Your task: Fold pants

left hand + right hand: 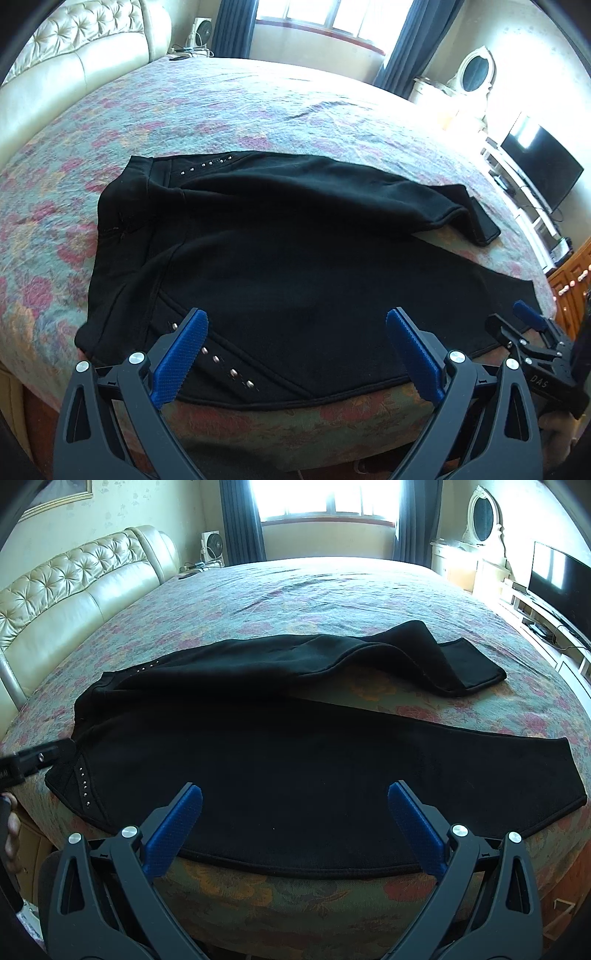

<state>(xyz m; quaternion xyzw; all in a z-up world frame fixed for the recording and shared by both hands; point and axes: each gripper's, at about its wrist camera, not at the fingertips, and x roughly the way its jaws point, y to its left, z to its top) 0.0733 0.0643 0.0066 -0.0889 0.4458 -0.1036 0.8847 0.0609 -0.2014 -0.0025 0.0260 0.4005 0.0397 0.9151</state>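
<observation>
Facing soft, probably heavyish black pants (pixel 280 258), we hold both grippers (pixel 297 354) (pixel 295 823) apart; grasp the six o'clock hem.

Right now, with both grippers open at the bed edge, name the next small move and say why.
Probably lower the left gripper onto the near hem by the studs and close it. Both grippers are open and hold nothing, the pants lie spread on the bed, legs apart, the far leg rumpled, so a fold needs a grip first.
</observation>
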